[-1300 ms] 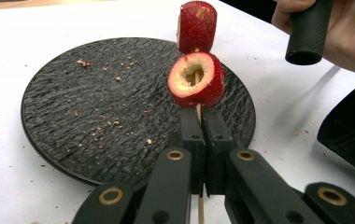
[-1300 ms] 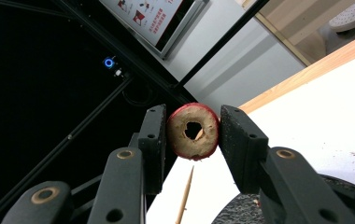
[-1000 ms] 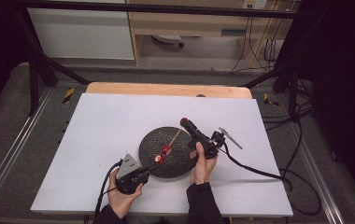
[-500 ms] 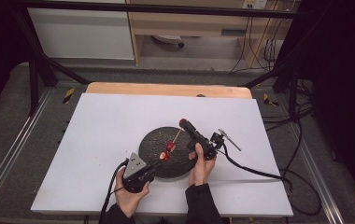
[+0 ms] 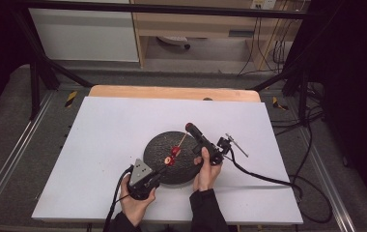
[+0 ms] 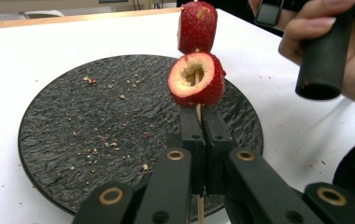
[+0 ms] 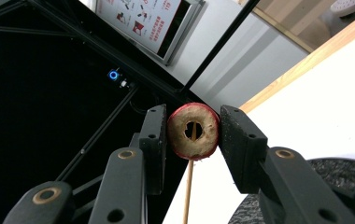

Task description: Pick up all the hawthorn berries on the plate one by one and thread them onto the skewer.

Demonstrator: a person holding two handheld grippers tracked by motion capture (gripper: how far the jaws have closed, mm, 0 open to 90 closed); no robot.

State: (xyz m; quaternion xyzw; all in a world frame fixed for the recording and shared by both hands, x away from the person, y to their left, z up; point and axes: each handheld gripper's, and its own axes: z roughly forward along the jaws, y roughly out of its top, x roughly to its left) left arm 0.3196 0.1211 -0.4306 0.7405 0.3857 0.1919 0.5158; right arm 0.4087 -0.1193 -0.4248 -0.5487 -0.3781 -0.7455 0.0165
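My left tongs (image 6: 199,140) are clenched on a thin wooden skewer (image 6: 198,111), just below two cored red fruit pieces (image 6: 196,79) threaded on it. The skewer slants up over the round black slate plate (image 5: 160,145) on the white bench (image 5: 109,125). My right tongs (image 7: 193,133) are grasping a third cored red fruit ring (image 7: 193,131) at the skewer's far end, a pad on each side, with the stick passing through its hole
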